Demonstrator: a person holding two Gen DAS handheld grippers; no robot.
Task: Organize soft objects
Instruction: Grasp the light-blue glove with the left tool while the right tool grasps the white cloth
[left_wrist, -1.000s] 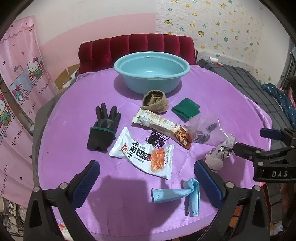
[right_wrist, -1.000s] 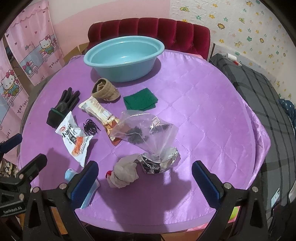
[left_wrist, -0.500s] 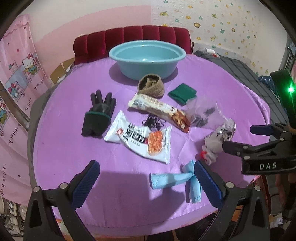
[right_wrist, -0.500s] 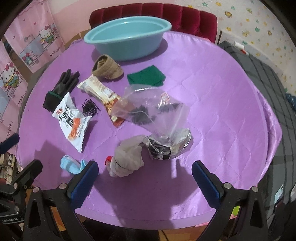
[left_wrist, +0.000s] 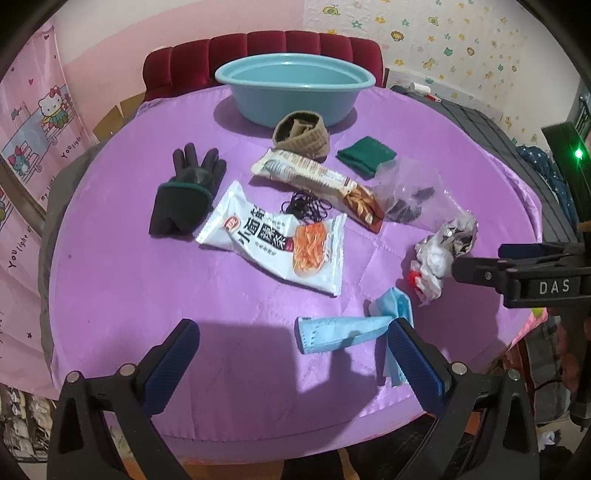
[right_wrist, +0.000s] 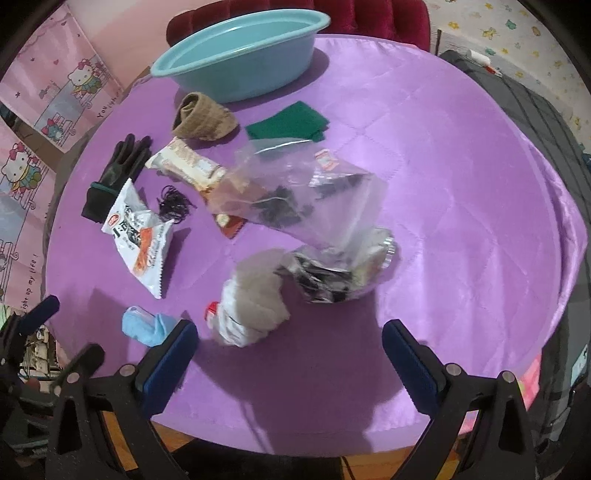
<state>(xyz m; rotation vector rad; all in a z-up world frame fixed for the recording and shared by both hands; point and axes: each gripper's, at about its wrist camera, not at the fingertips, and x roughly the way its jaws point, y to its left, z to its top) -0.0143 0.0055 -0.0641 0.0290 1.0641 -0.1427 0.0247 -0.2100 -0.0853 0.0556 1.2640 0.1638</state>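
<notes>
I hold my left gripper (left_wrist: 291, 354) above the near edge of the purple counter (left_wrist: 110, 280), fingers wide and holding nothing; the folded blue face mask (left_wrist: 343, 328) lies just beside the right finger. My right gripper (right_wrist: 290, 354) hovers with fingers wide too, over the crumpled white glove (right_wrist: 251, 306). The black glove (left_wrist: 184, 195), rolled tan sock (left_wrist: 303, 136) and green cloth (left_wrist: 365, 153) lie near the teal basin (left_wrist: 295, 86).
</notes>
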